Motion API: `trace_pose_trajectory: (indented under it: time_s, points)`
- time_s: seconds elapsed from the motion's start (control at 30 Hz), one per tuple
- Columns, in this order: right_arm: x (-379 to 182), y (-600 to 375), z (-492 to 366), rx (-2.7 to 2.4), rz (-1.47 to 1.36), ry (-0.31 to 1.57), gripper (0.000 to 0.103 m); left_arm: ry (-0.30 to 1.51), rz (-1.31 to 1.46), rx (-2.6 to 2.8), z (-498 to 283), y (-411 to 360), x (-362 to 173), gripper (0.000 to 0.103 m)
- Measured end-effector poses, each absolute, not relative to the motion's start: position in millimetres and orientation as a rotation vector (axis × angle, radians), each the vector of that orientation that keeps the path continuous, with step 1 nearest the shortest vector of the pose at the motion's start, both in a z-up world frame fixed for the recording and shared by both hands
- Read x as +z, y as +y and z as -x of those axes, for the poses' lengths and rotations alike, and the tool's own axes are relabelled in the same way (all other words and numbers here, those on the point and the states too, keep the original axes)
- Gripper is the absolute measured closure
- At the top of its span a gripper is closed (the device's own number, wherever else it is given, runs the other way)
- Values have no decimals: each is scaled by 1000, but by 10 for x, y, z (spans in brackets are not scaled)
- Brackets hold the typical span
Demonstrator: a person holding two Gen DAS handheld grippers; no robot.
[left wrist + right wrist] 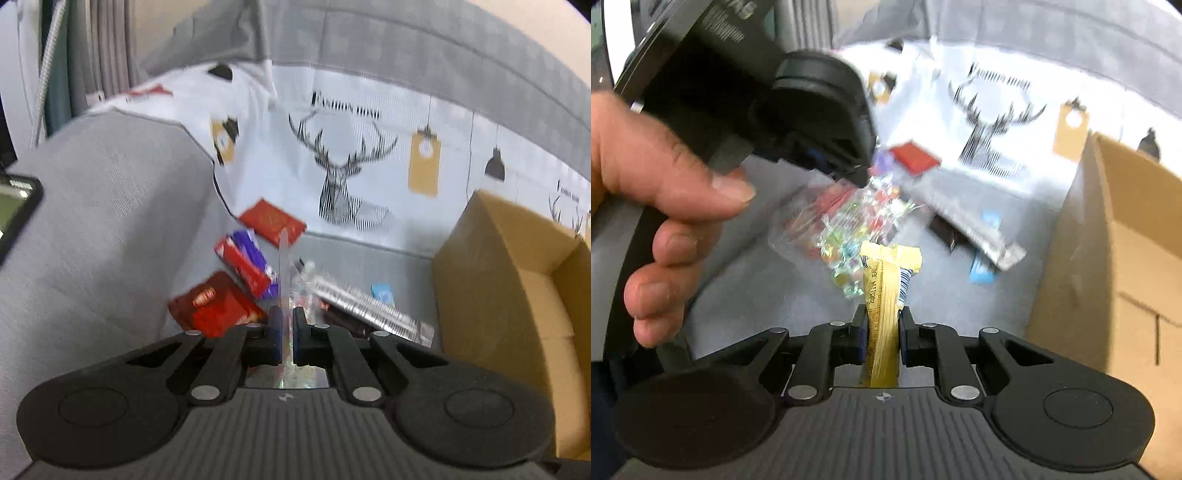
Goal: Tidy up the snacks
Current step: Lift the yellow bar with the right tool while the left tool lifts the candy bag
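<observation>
- Our left gripper (pixel 284 325) is pinched on the clear candy bag (pixel 846 218); our right gripper (pixel 882 325) is clamped on a yellow snack packet (pixel 886 280), long axis pointing away.
- The cardboard box (pixel 1126 236) sits right, nearer our right gripper.

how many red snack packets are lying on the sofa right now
3, beside the armrest: the nearest red packet, the red and purple packet behind it, the far red packet by the deer-print cushion. More may be hidden.
</observation>
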State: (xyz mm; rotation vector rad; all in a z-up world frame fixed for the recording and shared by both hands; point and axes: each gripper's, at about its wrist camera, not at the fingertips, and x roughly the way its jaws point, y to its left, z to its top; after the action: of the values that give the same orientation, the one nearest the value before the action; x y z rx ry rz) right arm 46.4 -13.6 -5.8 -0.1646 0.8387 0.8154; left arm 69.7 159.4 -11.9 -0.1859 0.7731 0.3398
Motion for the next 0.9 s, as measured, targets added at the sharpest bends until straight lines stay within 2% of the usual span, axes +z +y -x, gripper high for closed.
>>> trace_pose_trajectory:
  time_s: [0.43,0.9]
  points:
    - [347,-493,-517,725,26,641,85,595,174,353,-491,1558,215,100]
    - [580,-912,-746,617,-91,516,85,436,187,257,-489,1313,405,100]
